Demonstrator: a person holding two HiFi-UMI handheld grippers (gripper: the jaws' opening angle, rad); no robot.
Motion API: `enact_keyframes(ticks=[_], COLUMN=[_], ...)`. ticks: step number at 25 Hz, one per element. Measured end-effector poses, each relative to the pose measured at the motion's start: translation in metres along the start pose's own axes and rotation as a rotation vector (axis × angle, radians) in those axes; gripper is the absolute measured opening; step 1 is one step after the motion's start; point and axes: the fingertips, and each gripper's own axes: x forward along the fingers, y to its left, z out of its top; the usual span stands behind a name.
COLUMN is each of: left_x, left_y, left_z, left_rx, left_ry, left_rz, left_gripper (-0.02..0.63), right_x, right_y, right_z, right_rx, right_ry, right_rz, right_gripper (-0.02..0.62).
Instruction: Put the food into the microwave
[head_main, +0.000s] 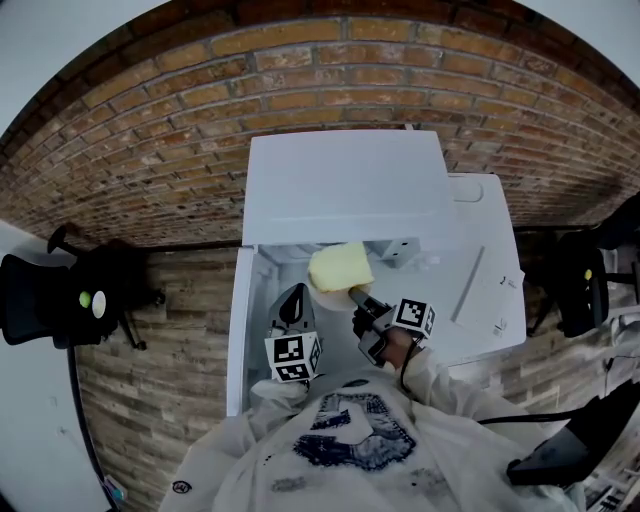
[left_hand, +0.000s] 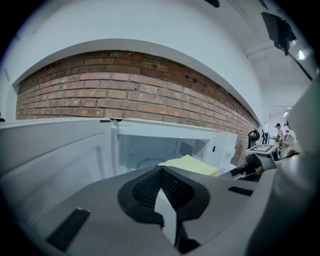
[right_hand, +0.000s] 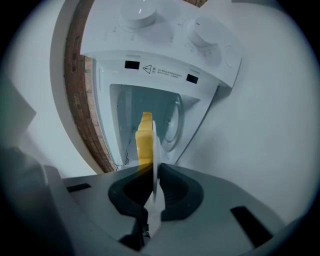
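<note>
Jaws of my right gripper (head_main: 356, 297) are clenched on the plate (right_hand: 154, 150) rim; its yellow food (head_main: 340, 267) sits at 12 o'clock, at the microwave (head_main: 345, 190) mouth; left gripper (head_main: 293, 305), closed and empty, waits at 9 o'clock.

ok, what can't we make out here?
- plate: head view, mostly hidden under the food; only its edge shows in the right gripper view.
- microwave floor: head view, hidden by its own top; can't tell if the plate is set down.
- dials print: right gripper view, too small.
- food type: a yellow slab, too blurred to name.
</note>
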Motion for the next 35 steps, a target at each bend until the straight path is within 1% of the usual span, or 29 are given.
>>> enact_keyframes(ticks=[6,14,22,35], left_x=[0.011,0.013,0.013,0.014], left_y=[-0.001,0.006,0.002,0.003], left_z=[-0.004,-0.001,-0.007,-0.011], left_rx=[-0.029,-0.028,-0.025,-0.024], left_ry=[0.020,0.024,0.043,0.064], left_rz=[-0.023,-0.016,-0.033,-0.037], left_gripper=[0.008,0.008,0.008,0.008], right_x=[0.017,0.035,0.046,0.066], right_y=[-0.017,-0.034,-0.049,-0.056], right_z=[0.015,0.031,0.044,0.058], right_rx=[0.022,0.038,0.059,0.093], right_ry=[-0.002,-0.013,-0.035,-0.057], right_rz=[-0.028,-0.059,-0.079,-0.094], right_gripper=[0.029,0.029,0.031,0.029])
